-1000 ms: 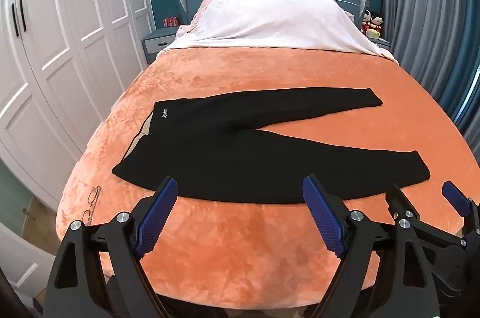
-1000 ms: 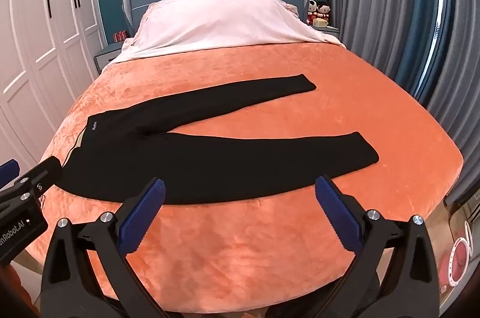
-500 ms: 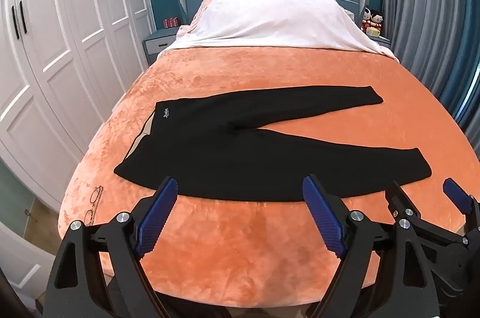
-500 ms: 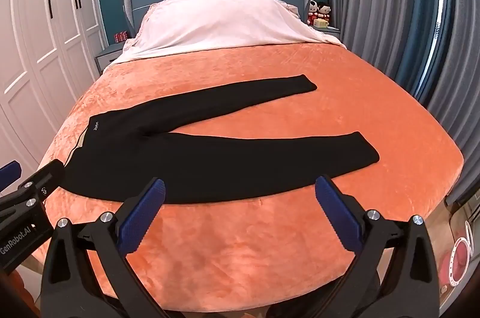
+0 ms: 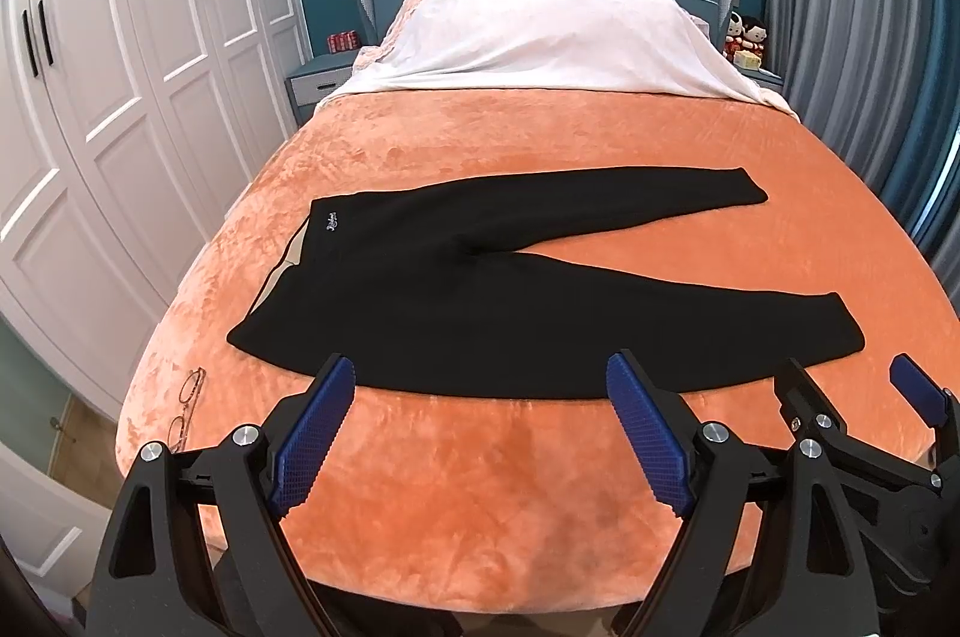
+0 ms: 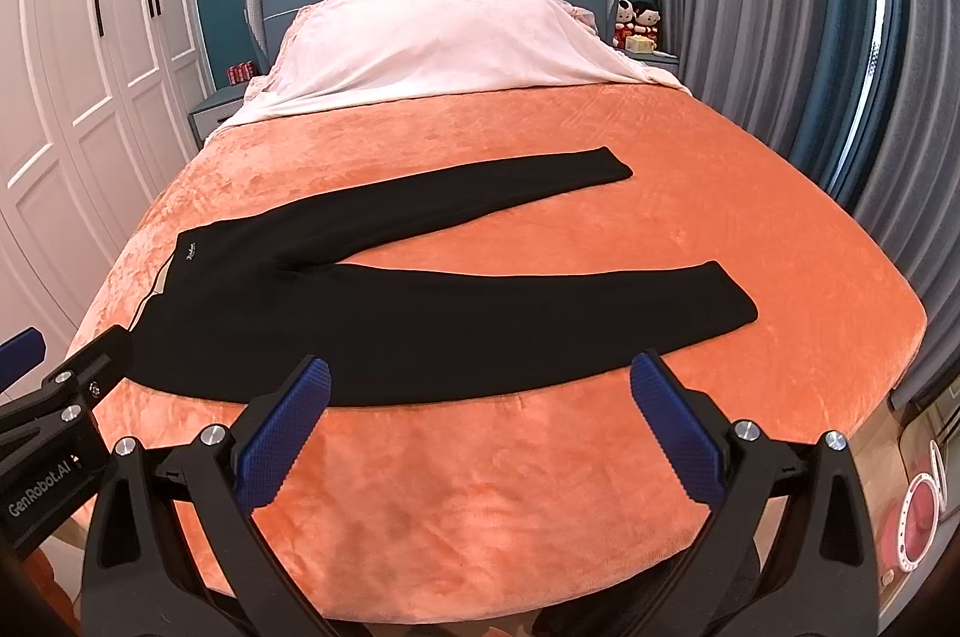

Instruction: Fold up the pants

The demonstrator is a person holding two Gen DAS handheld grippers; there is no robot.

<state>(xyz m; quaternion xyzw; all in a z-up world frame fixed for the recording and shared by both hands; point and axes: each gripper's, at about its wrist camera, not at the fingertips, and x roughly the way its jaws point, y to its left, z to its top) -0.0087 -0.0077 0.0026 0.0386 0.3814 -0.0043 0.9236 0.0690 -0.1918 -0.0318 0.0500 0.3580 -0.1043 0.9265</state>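
Observation:
Black pants (image 5: 480, 301) lie flat on the orange bed cover (image 5: 510, 505), waistband at the left, both legs spread apart toward the right. They also show in the right wrist view (image 6: 420, 325). My left gripper (image 5: 480, 385) is open and empty, held above the near edge of the bed in front of the pants. My right gripper (image 6: 480, 385) is open and empty, beside it on the right, also in front of the near leg. Neither touches the pants.
A pair of glasses (image 5: 187, 406) lies at the bed's near left corner. A white quilt (image 5: 540, 30) covers the head of the bed. White wardrobes (image 5: 120, 96) stand at the left, grey curtains (image 6: 810, 66) at the right.
Both grippers have drifted back and up very slightly; the pants sit a little higher in view. Nothing was gripped or released.

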